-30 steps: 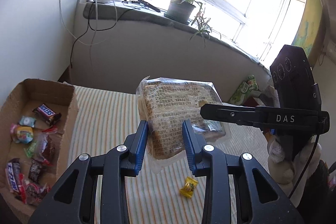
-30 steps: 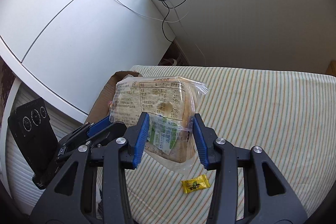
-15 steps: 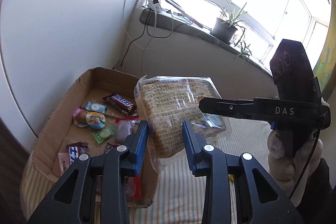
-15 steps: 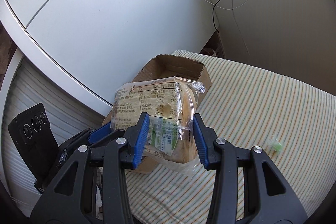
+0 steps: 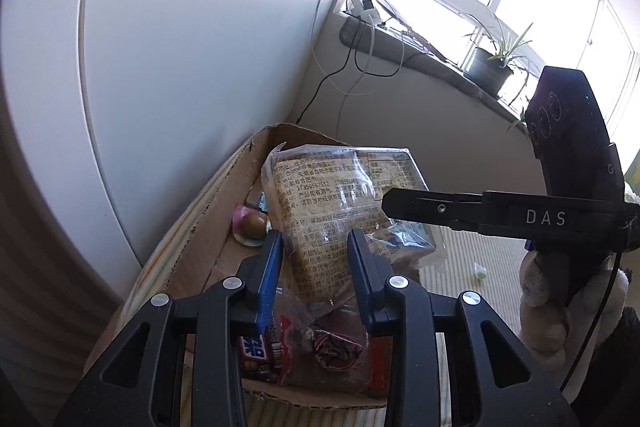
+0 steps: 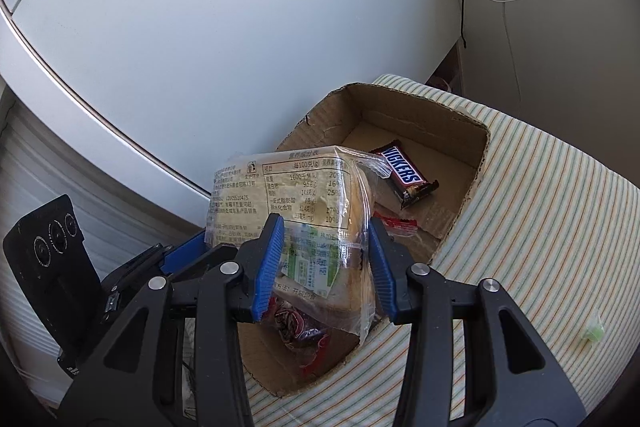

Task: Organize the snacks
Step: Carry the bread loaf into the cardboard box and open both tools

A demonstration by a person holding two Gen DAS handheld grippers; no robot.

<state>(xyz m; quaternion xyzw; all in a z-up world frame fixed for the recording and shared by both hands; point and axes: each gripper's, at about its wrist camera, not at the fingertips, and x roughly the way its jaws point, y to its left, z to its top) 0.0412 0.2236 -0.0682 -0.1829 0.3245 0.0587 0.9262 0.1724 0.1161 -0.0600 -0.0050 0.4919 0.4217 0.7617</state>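
you hold the bread bag (image 5: 344, 203) over the cardboard box (image 6: 476, 163): your left gripper (image 5: 314, 267) pinches it narrowly, your right gripper (image 6: 326, 259) is opening around it, pads still touching.

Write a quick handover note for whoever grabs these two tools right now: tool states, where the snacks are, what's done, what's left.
Left tool: shut on the bread bag, holding it over the box.
Right tool: jaws opening, with the bag's other end still between them.
Box: on the striped cloth, already holding a Snickers, a round sweet and other wrapped snacks.
Done: small snacks boxed, bread carried above the box.
Left: lower and release the bread, then collect the green candy lying on the cloth.
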